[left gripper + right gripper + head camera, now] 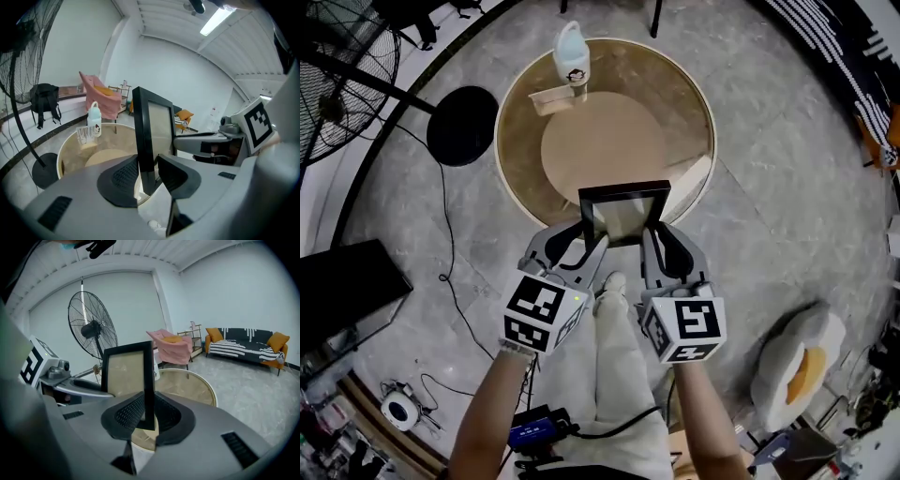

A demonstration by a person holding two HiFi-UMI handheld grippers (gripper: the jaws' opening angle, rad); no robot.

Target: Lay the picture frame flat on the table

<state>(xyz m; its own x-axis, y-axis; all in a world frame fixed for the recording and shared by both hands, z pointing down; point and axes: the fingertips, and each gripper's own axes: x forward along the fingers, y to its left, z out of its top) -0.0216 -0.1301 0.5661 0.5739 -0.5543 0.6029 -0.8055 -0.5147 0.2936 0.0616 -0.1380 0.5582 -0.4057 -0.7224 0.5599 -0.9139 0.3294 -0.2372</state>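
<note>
A black picture frame [625, 216] with a pale glass face hangs upright over the near edge of the round table [705, 141], held between both grippers. My right gripper [661, 246] is shut on the frame's right side; in the right gripper view both pads press the frame's [126, 373] black edge, at the gripper [149, 413]. My left gripper [581, 246] stands around the left side. In the left gripper view the frame's edge [143, 136] sits between the jaws of the gripper [147, 171], with a narrow gap at the right pad.
A white bottle [571, 54] and a small clear holder [551, 98] stand at the table's far edge. A floor fan's black base [462, 125] lies left of the table. A black box [337, 291] is at the left, a cushion [806, 366] at the right.
</note>
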